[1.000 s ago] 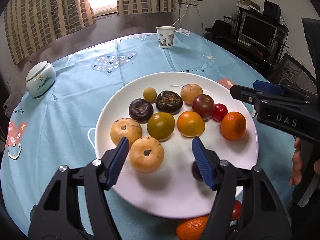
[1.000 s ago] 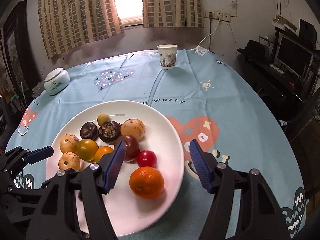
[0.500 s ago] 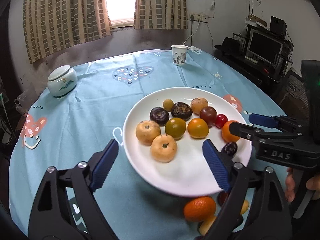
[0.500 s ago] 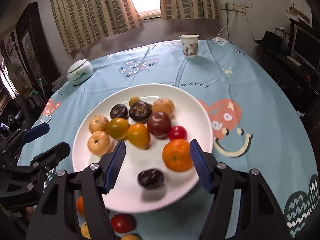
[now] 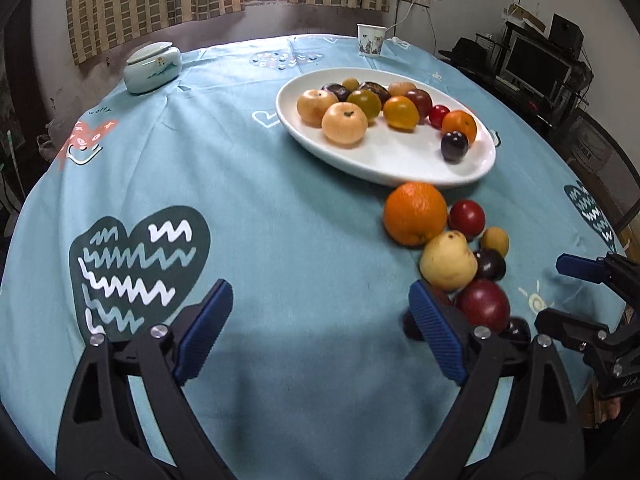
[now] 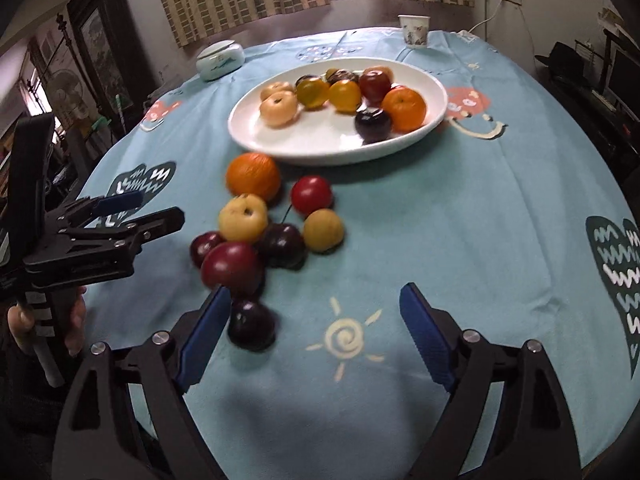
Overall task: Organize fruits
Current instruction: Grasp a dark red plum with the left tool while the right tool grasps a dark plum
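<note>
— Both tools are empty, yes? The left gripper (image 5: 320, 330) has its jaws opening over bare cloth, nothing between them; the right gripper (image 6: 316, 330) is opening too, and a dark plum (image 6: 251, 325) sits just inside its left pad.

— That plum worries me; it looks round and free to roll, and a pad coming down beside it could nudge it toward the table's near edge.

— And the rest of the loose pile (image 6: 276, 220)? It lies on the tablecloth (image 5: 280, 220) just short of the white plate (image 5: 384, 164); orange, red, yellow and dark fruits touching one another.

— Pull one from the middle and I'd expect its neighbours to scatter; the big orange (image 5: 415, 213) sits close against the plate rim.

— The plate is already crowded along its far side; a fruit dropped there may knock others about.

— The two tools also stand close together; reaching for the same pile, they could clash.
</note>
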`<state>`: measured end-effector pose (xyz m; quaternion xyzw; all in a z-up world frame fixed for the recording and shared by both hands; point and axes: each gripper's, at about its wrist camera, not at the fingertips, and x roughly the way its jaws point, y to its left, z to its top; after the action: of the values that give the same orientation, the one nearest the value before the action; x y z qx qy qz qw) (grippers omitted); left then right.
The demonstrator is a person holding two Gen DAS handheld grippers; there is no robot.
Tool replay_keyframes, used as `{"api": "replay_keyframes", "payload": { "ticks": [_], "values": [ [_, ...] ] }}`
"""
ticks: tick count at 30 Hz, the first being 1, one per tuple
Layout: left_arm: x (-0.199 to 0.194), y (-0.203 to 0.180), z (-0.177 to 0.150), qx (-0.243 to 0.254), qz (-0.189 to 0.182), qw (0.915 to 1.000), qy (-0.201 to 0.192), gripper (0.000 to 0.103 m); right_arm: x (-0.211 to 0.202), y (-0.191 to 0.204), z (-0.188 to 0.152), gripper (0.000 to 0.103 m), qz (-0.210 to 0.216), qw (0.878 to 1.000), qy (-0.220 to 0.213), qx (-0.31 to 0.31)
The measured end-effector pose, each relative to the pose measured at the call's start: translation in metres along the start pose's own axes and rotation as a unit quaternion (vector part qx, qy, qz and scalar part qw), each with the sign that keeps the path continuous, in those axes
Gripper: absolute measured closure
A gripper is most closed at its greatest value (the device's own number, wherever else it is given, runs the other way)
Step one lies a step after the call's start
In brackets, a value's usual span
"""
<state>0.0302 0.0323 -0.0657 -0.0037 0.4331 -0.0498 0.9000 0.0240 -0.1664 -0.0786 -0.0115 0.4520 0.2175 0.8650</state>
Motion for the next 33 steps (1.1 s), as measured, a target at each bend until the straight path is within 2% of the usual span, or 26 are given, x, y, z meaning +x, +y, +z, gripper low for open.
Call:
{"api": "replay_keyframes", "payload": {
  "ticks": [2, 3, 5, 7, 9, 11, 13, 16, 19, 24, 26, 27, 29, 30, 33],
  "values": [
    [-0.002, 0.000, -0.009, 0.002, 0.004, 1.0000, 0.004, 0.012, 0.005, 0.010, -0.006, 0.017, 0.017, 1.000, 0.011, -0.013],
    [-0.003, 0.001, -0.013, 0.002, 0.005, 1.0000, 0.006, 0.012, 0.007, 0.014, -0.008, 0.020, 0.022, 1.000, 0.014, -0.017],
    [-0.006, 0.003, -0.020, 0.000, 0.008, 0.9999, 0.009, 0.012, 0.010, 0.021, -0.010, 0.049, 0.033, 0.999, 0.021, -0.025],
    [-0.009, 0.006, -0.023, -0.004, 0.007, 0.9999, 0.010, 0.012, 0.016, 0.026, -0.012, 0.058, 0.036, 0.998, 0.031, -0.033],
    [-0.010, 0.007, -0.026, -0.008, 0.000, 0.9999, 0.013, 0.012, 0.019, 0.029, -0.014, 0.060, 0.029, 0.998, 0.027, -0.041],
    [-0.010, 0.006, -0.026, -0.010, -0.011, 0.9997, 0.019, 0.012, 0.019, 0.032, -0.014, 0.073, 0.016, 0.999, 0.024, -0.046],
    [-0.009, 0.001, -0.025, -0.006, -0.019, 0.9996, 0.020, 0.012, 0.014, 0.029, -0.015, 0.073, 0.014, 0.999, 0.019, -0.037],
    [-0.006, -0.011, -0.024, 0.014, -0.026, 0.9994, 0.018, 0.012, 0.004, 0.018, -0.017, 0.073, -0.019, 1.000, 0.005, -0.024],
    [0.003, -0.025, -0.024, 0.042, -0.022, 0.9986, 0.022, 0.012, -0.001, 0.000, -0.019, 0.073, -0.033, 0.999, 0.002, 0.005],
    [0.021, -0.043, -0.019, 0.071, -0.017, 0.9968, 0.034, 0.014, -0.006, -0.014, -0.022, 0.073, -0.022, 0.999, 0.001, 0.027],
    [0.026, -0.046, -0.013, 0.068, -0.027, 0.9967, 0.034, 0.032, -0.006, -0.014, -0.022, 0.073, -0.017, 0.999, 0.001, 0.031],
    [0.027, -0.049, -0.011, 0.072, -0.031, 0.9964, 0.031, 0.037, -0.006, -0.015, -0.022, 0.073, -0.014, 0.999, 0.002, 0.033],
    [0.025, -0.056, -0.009, 0.085, -0.048, 0.9949, 0.028, 0.067, -0.007, -0.015, -0.023, 0.073, -0.013, 0.999, 0.004, 0.032],
    [0.023, -0.059, -0.010, 0.090, -0.059, 0.9938, 0.029, 0.074, -0.007, -0.015, -0.023, 0.073, -0.013, 0.999, 0.005, 0.032],
    [0.019, -0.062, -0.013, 0.086, -0.058, 0.9942, 0.029, 0.073, -0.009, -0.014, -0.023, 0.073, -0.014, 0.999, 0.003, 0.030]
  ]
}}
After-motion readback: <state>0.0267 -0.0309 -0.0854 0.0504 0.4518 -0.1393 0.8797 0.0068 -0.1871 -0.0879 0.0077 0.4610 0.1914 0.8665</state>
